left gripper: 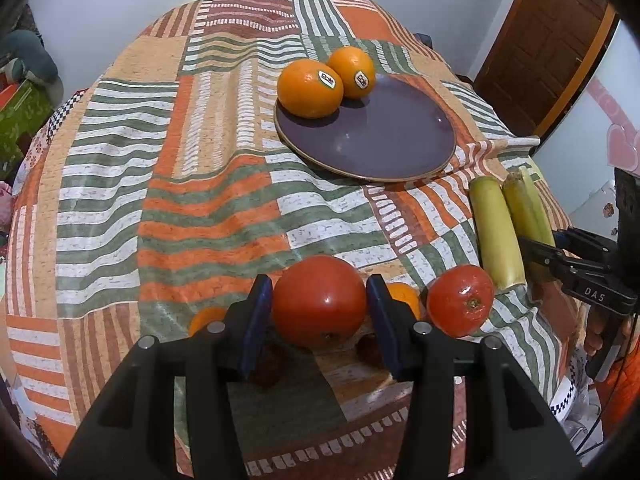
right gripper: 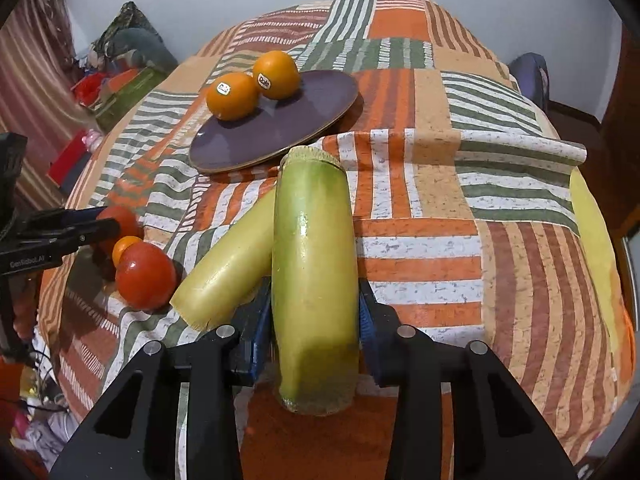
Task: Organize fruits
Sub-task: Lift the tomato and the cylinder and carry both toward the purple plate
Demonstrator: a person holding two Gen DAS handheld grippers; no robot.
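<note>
1. Left gripper (left gripper: 319, 304) clamps one tomato (left gripper: 319, 300); right gripper (right gripper: 314, 316) clamps one green stalk (right gripper: 314, 280).
2. Ahead: one purple plate (left gripper: 384, 144), two oranges (left gripper: 310, 88).
3. Second stalk (right gripper: 228, 264) and second tomato (left gripper: 460, 300) lie beside the grippers.
4. Striped cloth (left gripper: 160, 200) covers the surface; wooden door (left gripper: 552, 40) beyond.

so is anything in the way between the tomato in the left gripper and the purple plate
Nothing visible blocks it. The tomato sits between the left gripper's fingers, and only bare tablecloth lies between it and the plate. Two oranges fill the plate's far left part; the near part is free.
</note>
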